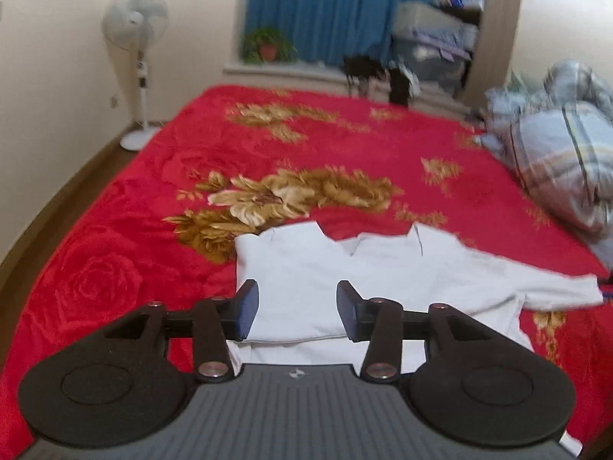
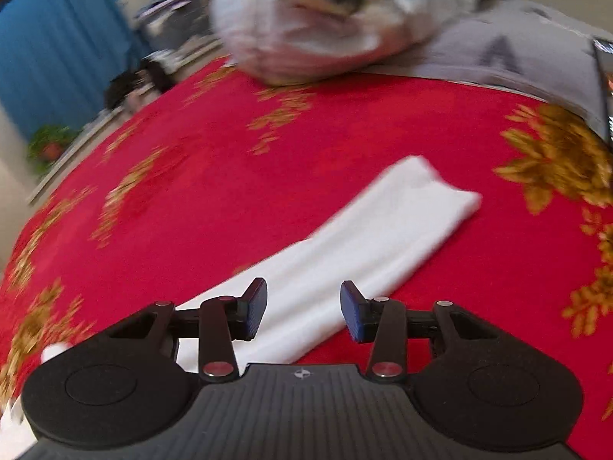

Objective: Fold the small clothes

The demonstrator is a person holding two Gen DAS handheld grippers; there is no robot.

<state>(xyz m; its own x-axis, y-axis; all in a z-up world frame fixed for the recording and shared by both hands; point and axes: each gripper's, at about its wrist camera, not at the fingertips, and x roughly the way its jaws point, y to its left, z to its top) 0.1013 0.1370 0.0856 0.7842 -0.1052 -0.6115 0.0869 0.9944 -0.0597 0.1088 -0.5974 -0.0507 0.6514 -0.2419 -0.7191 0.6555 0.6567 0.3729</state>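
- Lying flat on the red floral bedspread (image 1: 161, 161): white garment (image 1: 345, 268), collar toward the far side of the bed, one sleeve (image 1: 536, 287) stretched out to the right in the left wrist view.
- Hovering above the near part of the garment: left gripper (image 1: 298, 310), jaws released, blue pads (image 1: 247, 312) apart, nothing clamped between them.
- Showing through the gap between the left pads: white fabric only, lower hem fold visible just under the pads.
- Hovering above the sleeve (image 2: 345, 237) in the right wrist view: right gripper (image 2: 304, 308), jaws released, no fabric pinched.
- Running diagonally from the near left to the far right in that view: sleeve, cuff end resting on the bedspread (image 2: 230, 176).
- Piled at the far right corner of the bed: checked bedding (image 1: 567, 153), well apart from the garment.
- Standing on the floor left of the bed: white pedestal fan (image 1: 134, 38).
- Sitting on the sill before the blue curtain (image 1: 325, 7): potted plant (image 1: 268, 44).
- Blurred in the right wrist view: background detail, not legible.
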